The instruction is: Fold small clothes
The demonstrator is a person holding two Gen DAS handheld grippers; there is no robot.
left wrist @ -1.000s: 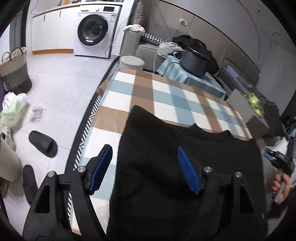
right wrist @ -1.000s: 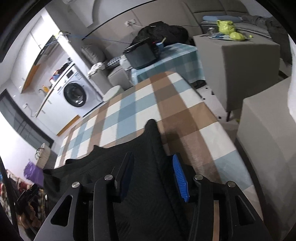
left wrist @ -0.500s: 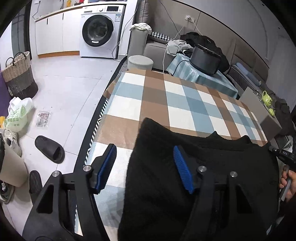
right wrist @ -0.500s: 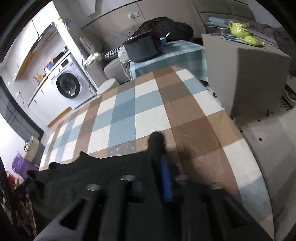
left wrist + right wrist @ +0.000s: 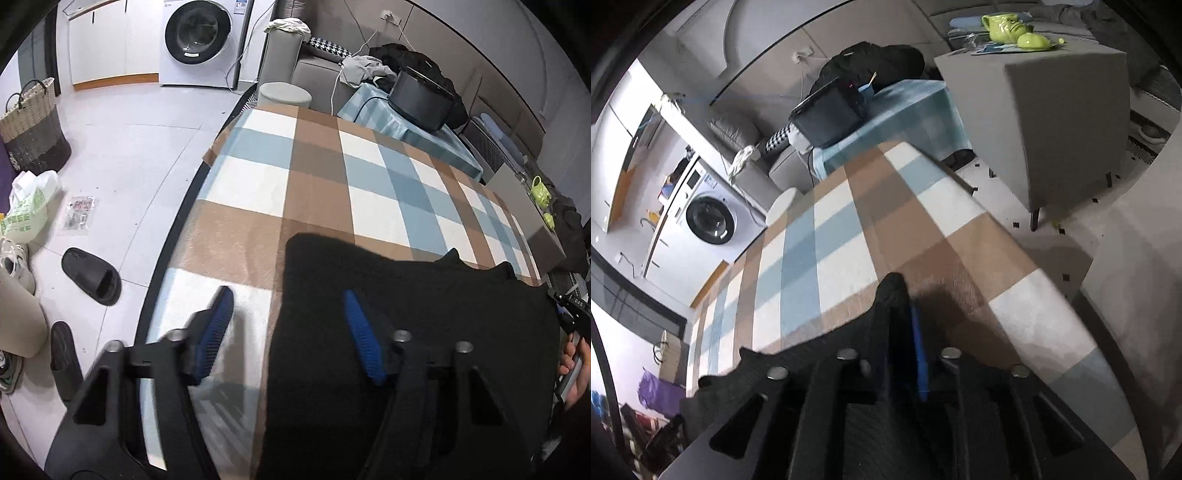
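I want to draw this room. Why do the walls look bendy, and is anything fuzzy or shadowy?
Both wrist views: a fisheye lens curves the walls, with dark rounded corners. Left wrist view: the left gripper looks smeared and throws a grey shadow on the checked cloth. Right wrist view: slightly soft; the black garment casts a shadow beside it.

The garment (image 5: 406,314) lies on the table (image 5: 314,184), its left edge between the fingers (image 5: 360,334) of the left gripper (image 5: 288,332); one finger is over the garment, the other over bare table to its left. Beyond these fingertips the table runs to a stool (image 5: 284,94) and a washing machine (image 5: 201,40). Left of them, on the floor, lie a slipper (image 5: 92,275) and a basket (image 5: 33,127). The garment's corner (image 5: 892,291) sticks out just ahead of the right gripper (image 5: 905,332). Right of those fingers stands a box (image 5: 1052,122).
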